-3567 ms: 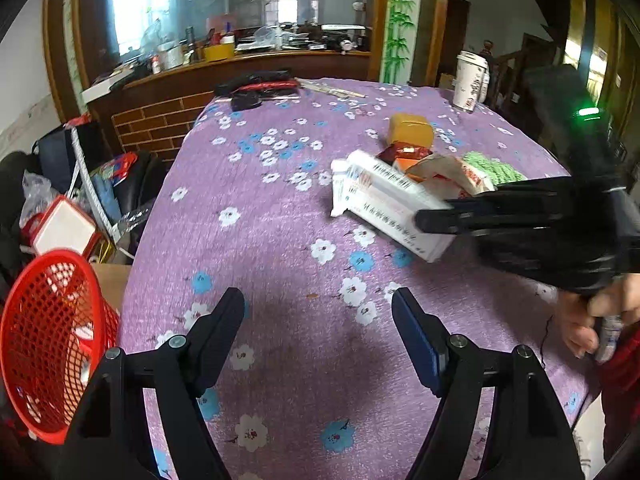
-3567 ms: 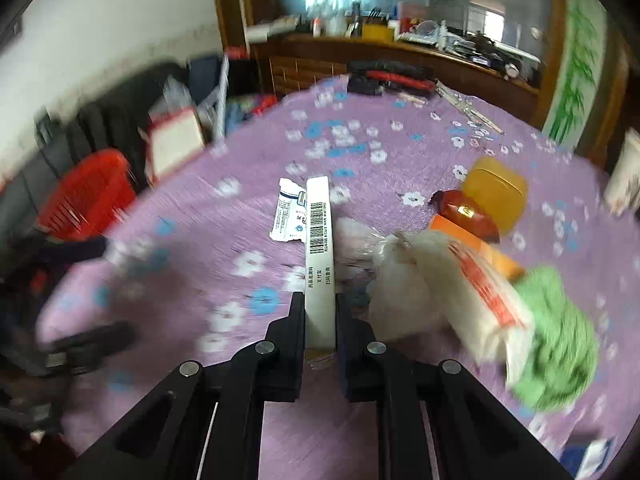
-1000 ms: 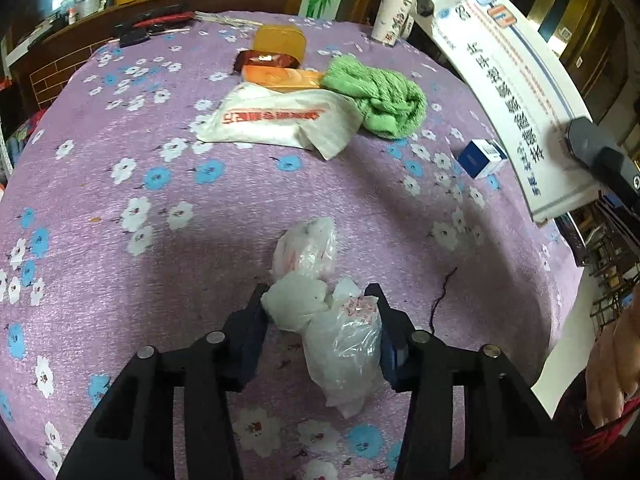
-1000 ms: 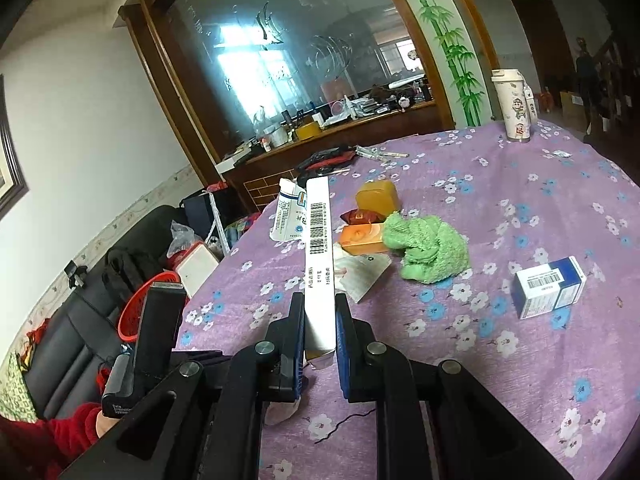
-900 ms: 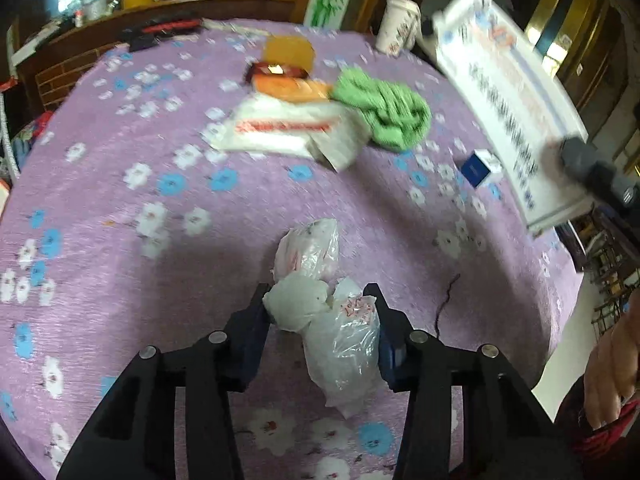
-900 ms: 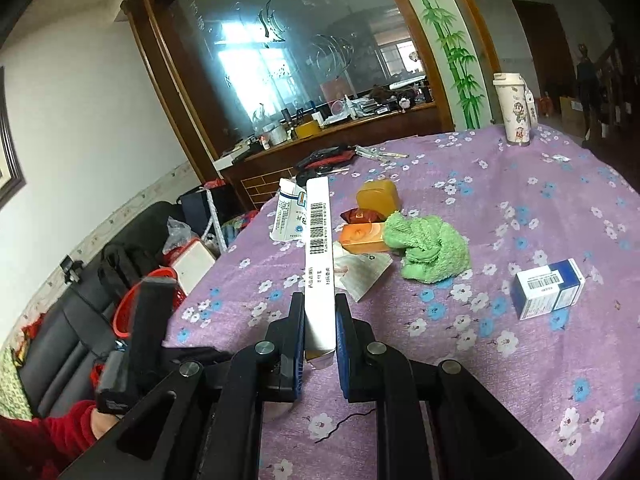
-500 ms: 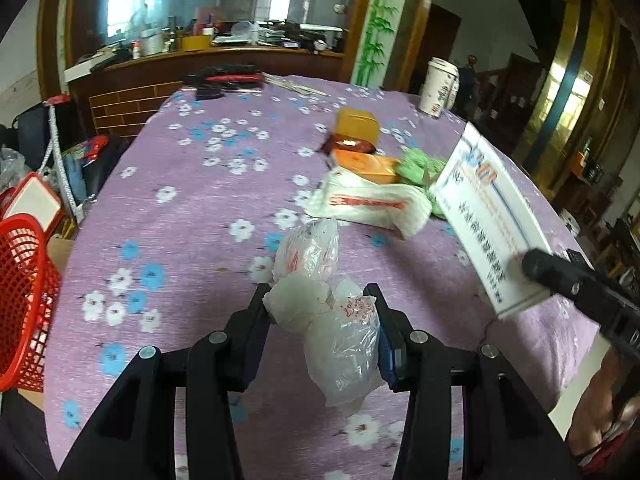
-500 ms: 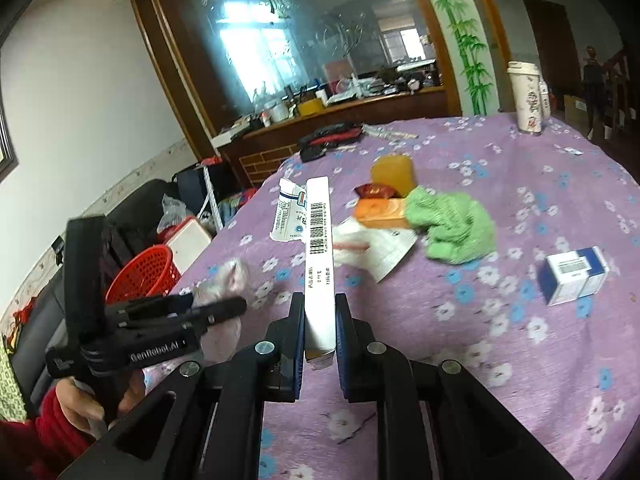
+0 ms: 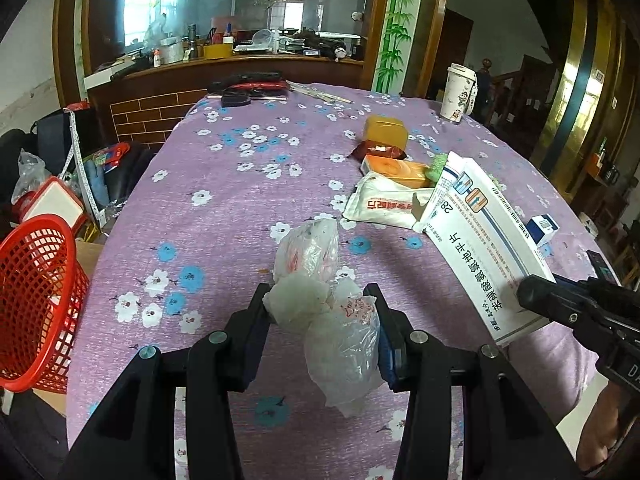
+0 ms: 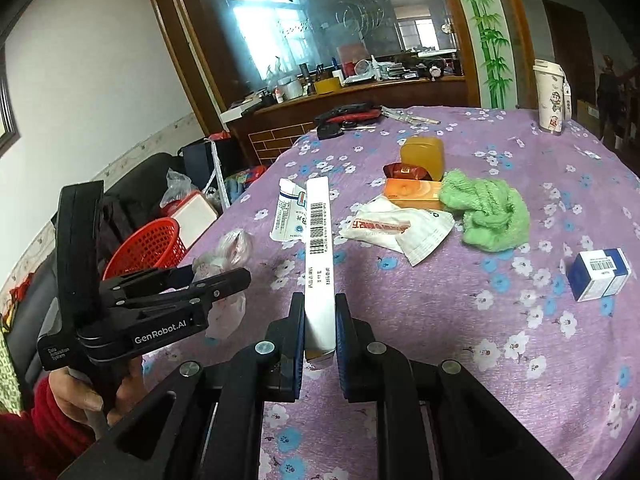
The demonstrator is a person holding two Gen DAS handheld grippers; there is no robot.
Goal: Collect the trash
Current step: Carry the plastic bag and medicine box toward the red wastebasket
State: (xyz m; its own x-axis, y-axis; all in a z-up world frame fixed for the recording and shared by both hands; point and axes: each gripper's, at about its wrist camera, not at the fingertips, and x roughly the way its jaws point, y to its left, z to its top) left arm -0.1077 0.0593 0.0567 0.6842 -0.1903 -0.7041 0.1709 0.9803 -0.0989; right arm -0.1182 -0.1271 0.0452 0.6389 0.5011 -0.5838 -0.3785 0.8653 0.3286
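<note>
My left gripper (image 9: 320,300) is shut on a crumpled clear plastic bag (image 9: 320,280) and holds it above the purple flowered tablecloth (image 9: 224,200). It also shows in the right wrist view (image 10: 224,280), with the bag (image 10: 232,248) in it. My right gripper (image 10: 319,312) is shut on a flat white medicine box (image 10: 319,256), held on edge; the box also shows in the left wrist view (image 9: 480,248). A red mesh basket (image 9: 32,300) stands off the table's left edge, also in the right wrist view (image 10: 148,244).
On the table lie a white wrapper (image 9: 384,204), an orange box (image 9: 396,168), a red packet (image 9: 376,150), a yellow tub (image 9: 386,130), a green cloth (image 10: 488,212), a small blue-white box (image 10: 600,268) and a paper cup (image 9: 458,92). Bags and a sofa (image 10: 132,192) crowd the left.
Both grippers have swung left, towards the red basket's side, each still shut on its item. The basket has come further into view in both views.
</note>
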